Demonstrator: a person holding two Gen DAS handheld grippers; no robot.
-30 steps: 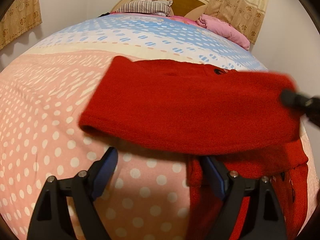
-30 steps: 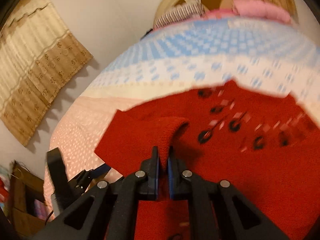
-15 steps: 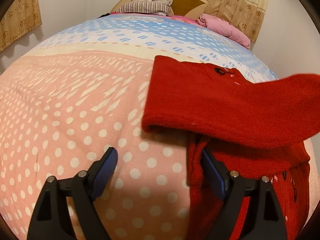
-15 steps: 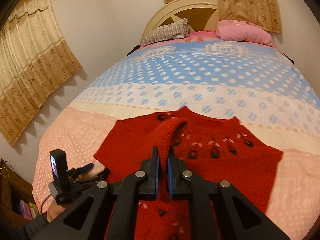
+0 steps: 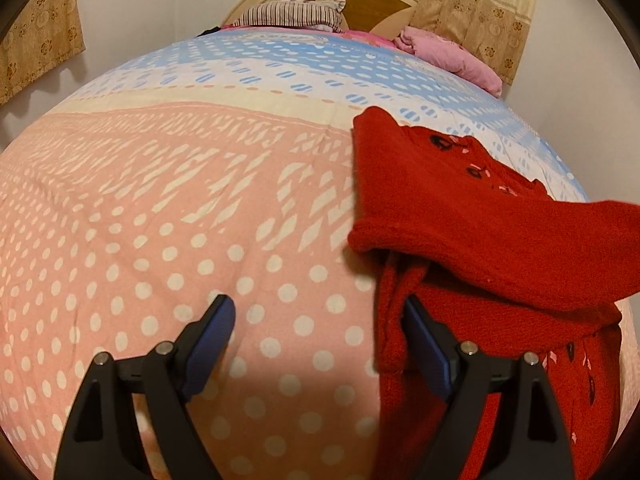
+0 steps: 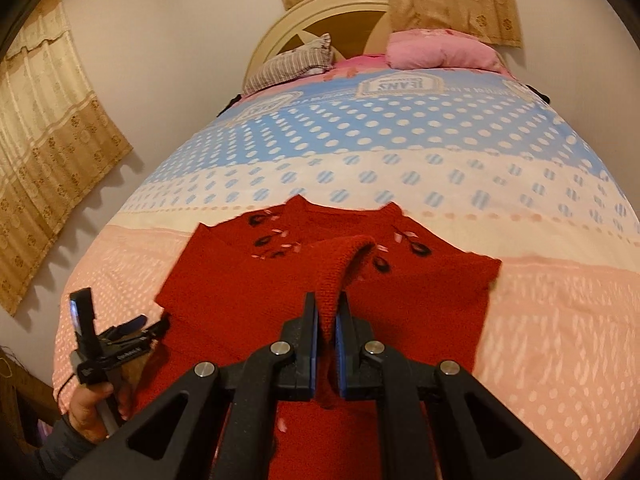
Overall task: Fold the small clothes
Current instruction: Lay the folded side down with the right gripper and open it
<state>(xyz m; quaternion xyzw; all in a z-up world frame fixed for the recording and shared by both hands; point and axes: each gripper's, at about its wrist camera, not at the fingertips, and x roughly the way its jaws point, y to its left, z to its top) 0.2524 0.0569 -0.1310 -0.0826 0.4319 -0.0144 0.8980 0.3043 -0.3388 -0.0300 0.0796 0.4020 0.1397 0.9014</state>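
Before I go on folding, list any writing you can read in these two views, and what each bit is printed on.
"JEANS", upside down from this view, in a badge print on the blue end of the bedspread; the smaller line above it is too blurred to read.
A second badge print further left: blurred, unreadable.
White lettering on the left gripper body: too small to read.
The red sweater, its sleeve pinched in the right gripper, carries only a pattern, no text.

"JEANS" – upside down – on blue bedspread patch.

Right gripper pinches the red sweater's sleeve above the bedspread.
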